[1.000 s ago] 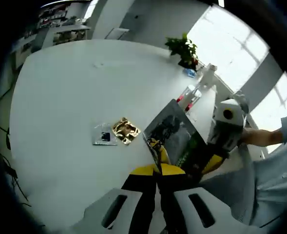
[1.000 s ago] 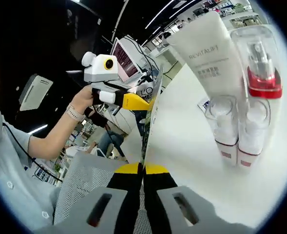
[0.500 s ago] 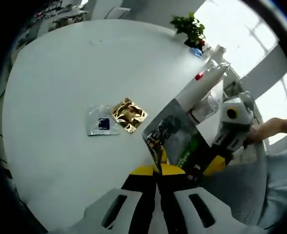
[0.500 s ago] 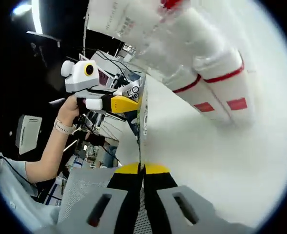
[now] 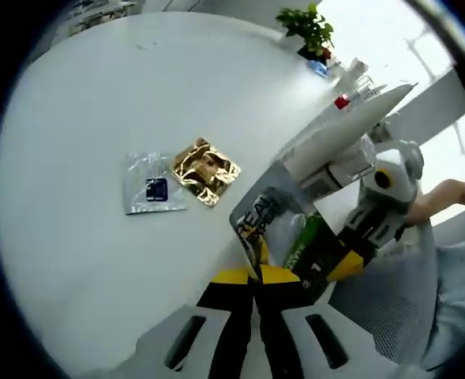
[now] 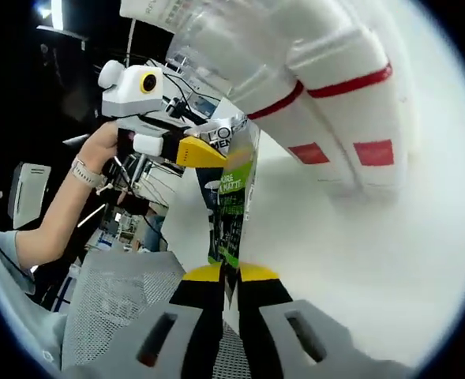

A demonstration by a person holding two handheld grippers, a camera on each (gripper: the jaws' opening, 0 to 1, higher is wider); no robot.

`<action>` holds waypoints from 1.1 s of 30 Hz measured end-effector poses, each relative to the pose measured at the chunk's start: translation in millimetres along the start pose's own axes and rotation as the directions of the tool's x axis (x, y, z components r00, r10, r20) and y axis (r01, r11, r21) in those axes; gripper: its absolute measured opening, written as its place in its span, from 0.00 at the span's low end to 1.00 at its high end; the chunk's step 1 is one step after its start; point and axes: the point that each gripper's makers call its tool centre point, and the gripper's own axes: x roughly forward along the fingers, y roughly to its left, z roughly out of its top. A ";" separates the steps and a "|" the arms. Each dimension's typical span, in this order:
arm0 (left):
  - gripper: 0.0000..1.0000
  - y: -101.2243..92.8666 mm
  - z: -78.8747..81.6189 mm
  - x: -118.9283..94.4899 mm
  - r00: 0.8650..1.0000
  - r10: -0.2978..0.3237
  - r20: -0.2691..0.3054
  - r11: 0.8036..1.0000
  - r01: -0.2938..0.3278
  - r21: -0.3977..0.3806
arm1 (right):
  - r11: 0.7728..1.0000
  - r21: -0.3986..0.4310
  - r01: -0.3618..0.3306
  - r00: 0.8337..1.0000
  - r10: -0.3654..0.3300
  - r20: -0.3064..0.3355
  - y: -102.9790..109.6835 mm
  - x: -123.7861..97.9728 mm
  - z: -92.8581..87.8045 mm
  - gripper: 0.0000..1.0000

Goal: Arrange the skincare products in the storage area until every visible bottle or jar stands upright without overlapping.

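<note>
— Between the two grippers, what is being carried?

— A flat pack with green and grey print. The left gripper is pinching its near edge, jaws closed flat on it, and the right gripper is clamping it from the other side, jaws likewise shut on the sheet. Sharing the load probably keeps so thin a thing from flopping.

— Where is it sitting against the table?

— In the left gripper view it is tilting up off the white top rather than lying down – I judge the person is trying to stand it on edge.

— And the bottles?

— White tubes with red bands are standing close behind the pack in the right gripper view, their shoulders touching; the pack is leaning just beside them. Likely it is meant to rest upright next to them without covering any.

— Anything else loose?

— A gold sachet and a silver sachet are lying flat and touching, well apart from the tubes. A plant is sitting at the far edge.

— Risk?

— Letting go of one edge too soon may tip the pack onto the tubes.
</note>
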 end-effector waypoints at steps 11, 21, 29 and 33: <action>0.00 -0.5 -1.2 6.1 0.999 -0.008 -0.038 1.000 0.009 0.023 | 0.965 -0.232 0.124 0.992 -0.129 -0.004 -22.5 -26.7 10.2 0.12; 0.00 12.8 -3.2 14.2 0.996 0.016 -0.083 1.000 -0.014 0.026 | 0.801 -0.578 0.159 0.984 -0.176 0.027 -5.7 -24.2 21.4 0.14; 0.00 19.0 1.1 16.5 0.997 0.025 -0.075 1.000 -0.023 0.019 | 0.667 -0.731 0.143 0.974 -0.226 -0.017 -1.9 -2.6 17.3 0.18; 0.00 23.0 0.7 17.7 0.997 0.035 -0.075 0.999 -0.034 0.021 | 0.639 -0.755 0.149 0.964 -0.265 -0.034 -12.2 4.5 14.9 0.21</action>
